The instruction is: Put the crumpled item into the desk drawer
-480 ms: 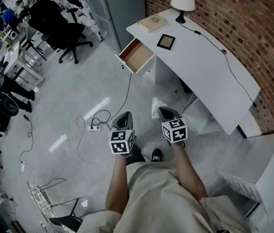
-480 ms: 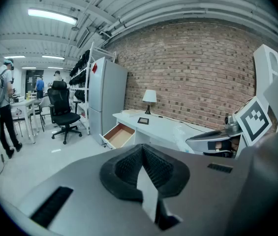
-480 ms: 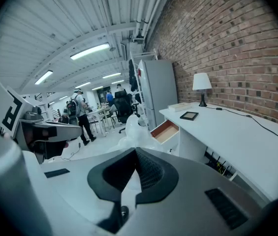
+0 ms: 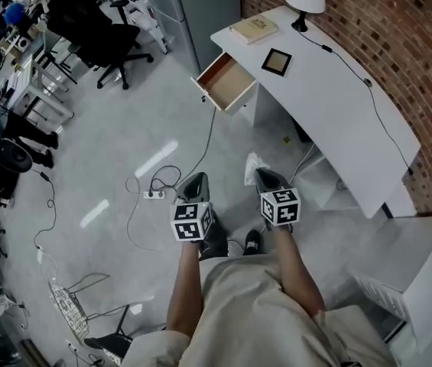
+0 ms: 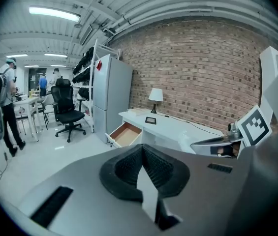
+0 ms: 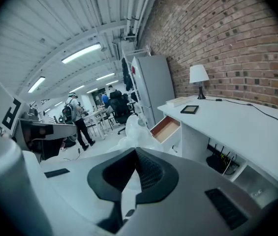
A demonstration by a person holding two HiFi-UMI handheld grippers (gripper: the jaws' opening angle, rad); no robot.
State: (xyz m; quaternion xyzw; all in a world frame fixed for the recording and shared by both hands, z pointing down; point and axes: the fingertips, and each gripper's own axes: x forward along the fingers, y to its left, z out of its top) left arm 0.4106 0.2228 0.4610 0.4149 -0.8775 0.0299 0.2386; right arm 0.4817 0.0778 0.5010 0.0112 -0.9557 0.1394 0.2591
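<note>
The task is partway through: the pickup is done, the drop is not. The right gripper (image 6: 135,173) has its jaws clenched on the crumpled item (image 6: 138,132), a white, crinkly wad that bulges out beyond the jaw tips. In the head view it shows as a pale lump just above that gripper, right of centre in the frame, held over the grey floor (image 4: 124,128).

The left gripper (image 5: 142,167) carries nothing; its jaws are pressed together, with only a thin sliver of light between the pads.

The drawer (image 4: 225,81) already stands pulled out from the end of the white table (image 4: 338,121), in the upper middle of the head view, its brown inside bare as far as can be seen. The item is well apart from it, with open floor between.

What is left, by my reading: close the gap to the table, bring the wad over the drawer's opening, and release it inside. Whether the drawer must then be pushed shut the task sentence does not say.
</note>
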